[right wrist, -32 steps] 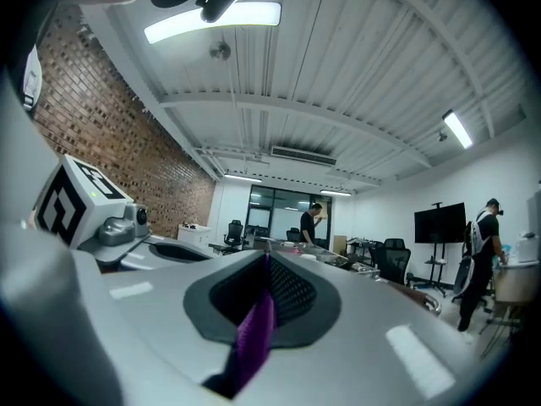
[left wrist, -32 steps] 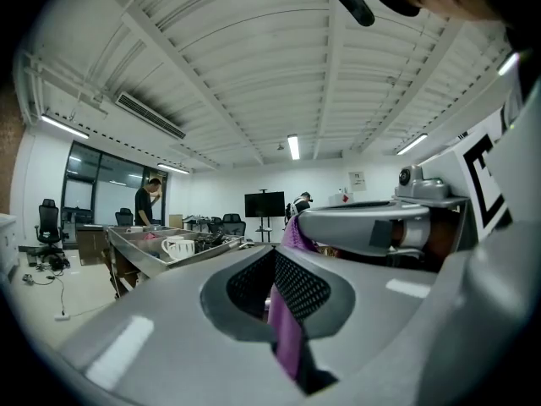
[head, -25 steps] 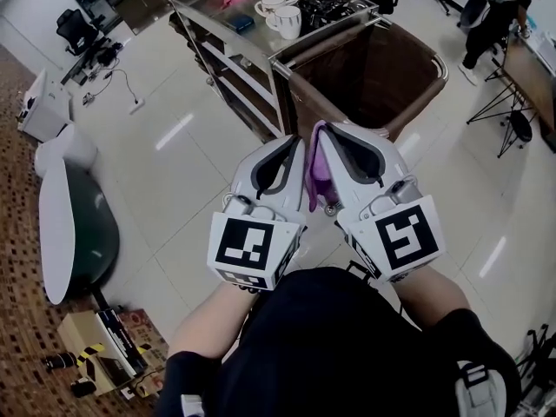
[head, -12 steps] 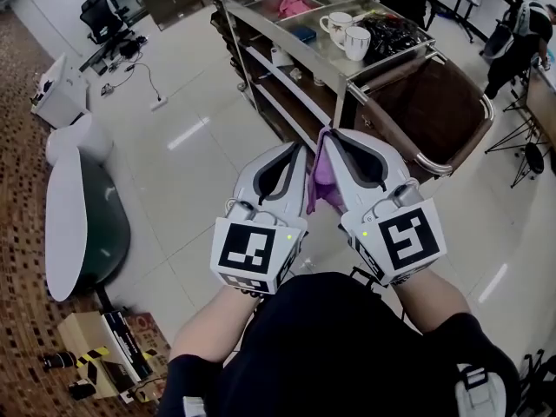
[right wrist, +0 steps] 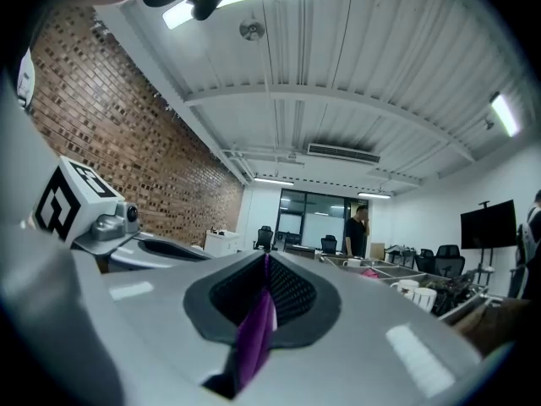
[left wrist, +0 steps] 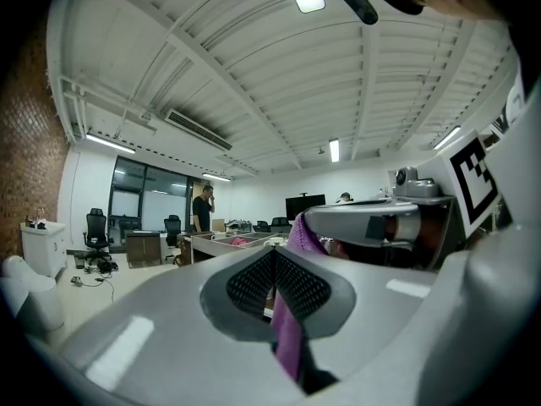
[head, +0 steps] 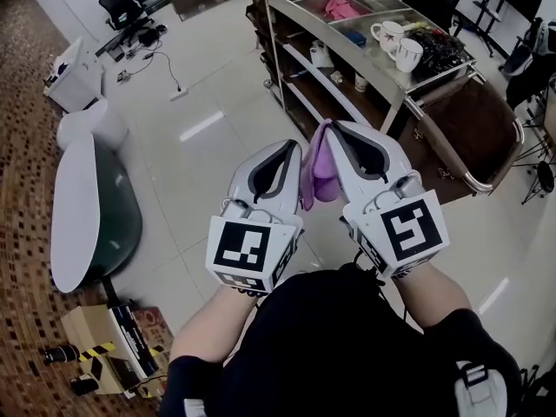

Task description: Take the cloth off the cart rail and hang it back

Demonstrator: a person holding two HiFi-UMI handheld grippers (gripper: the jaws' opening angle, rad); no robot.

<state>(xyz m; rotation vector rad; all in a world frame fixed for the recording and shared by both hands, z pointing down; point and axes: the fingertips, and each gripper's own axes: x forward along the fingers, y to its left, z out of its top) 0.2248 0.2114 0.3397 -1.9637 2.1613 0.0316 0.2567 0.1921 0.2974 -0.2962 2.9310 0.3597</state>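
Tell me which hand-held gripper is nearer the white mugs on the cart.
Right. The right hand-held gripper sits below-left of the mugs; the left hand-held gripper is beside it, farther away.

Cloth (head: 320, 168) mostly hidden between left tongs (head: 295, 146) and right tongs (head: 335, 129) — cart (head: 334, 46) clipped at top edge.

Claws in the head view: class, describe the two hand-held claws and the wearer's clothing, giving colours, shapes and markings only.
The left claw and right claw have smooth white-grey shells with dark teardrop insets. Each carries a cube with black-and-white square markers. The pads are dark mesh. The person wears a black top.
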